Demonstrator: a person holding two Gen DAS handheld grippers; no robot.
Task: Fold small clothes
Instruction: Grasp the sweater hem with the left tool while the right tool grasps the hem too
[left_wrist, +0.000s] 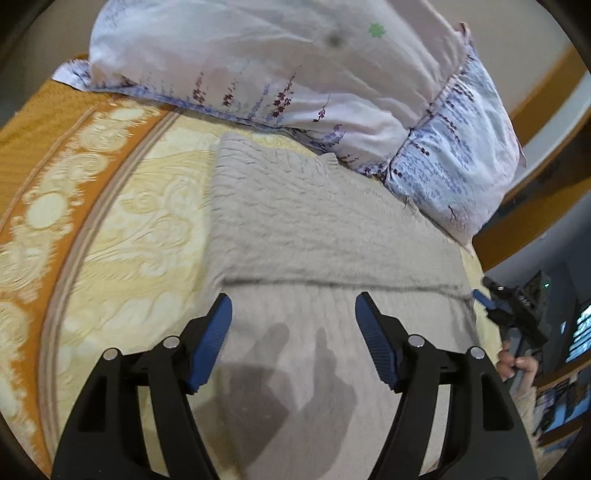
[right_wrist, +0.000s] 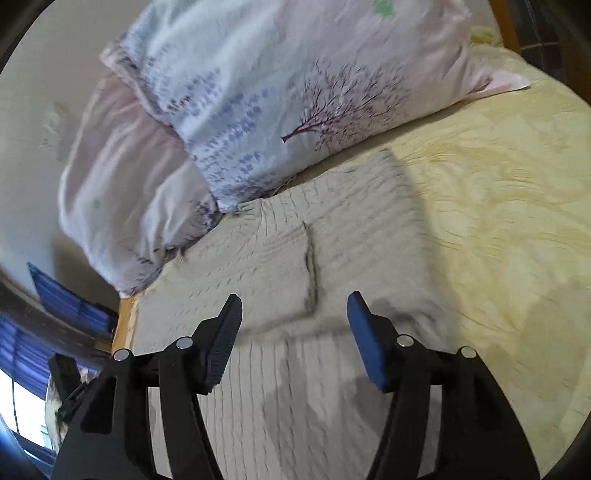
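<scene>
Item 1: your left gripper, jaws spread wide, nothing between the blue pads; it hangs above the near part of the garment and casts a two-pronged shadow on the cloth.

Item 2: your right gripper, jaws likewise wide apart and holding nothing, poised over the same garment from the other side. In the left wrist view you can see it at the right edge of the frame, gripped by your right hand, just beside the garment's far edge.

Item 3: the grey knit garment, ribbed texture, lying flat on the bed. One layer is folded over another, leaving a straight fold edge running across just ahead of your left gripper's fingertips. In the right wrist view a raised crease stands on the upper layer. The garment's far end reaches the pillows and touches the nearer one.

Item 4: yellow bedspread with a raised swirl pattern and an orange border, under the garment.

Item 5: two pillows, one pale pink and one pale blue, both with floral print, stacked at the head of the bed against the wall; the views are somewhat blurred
</scene>
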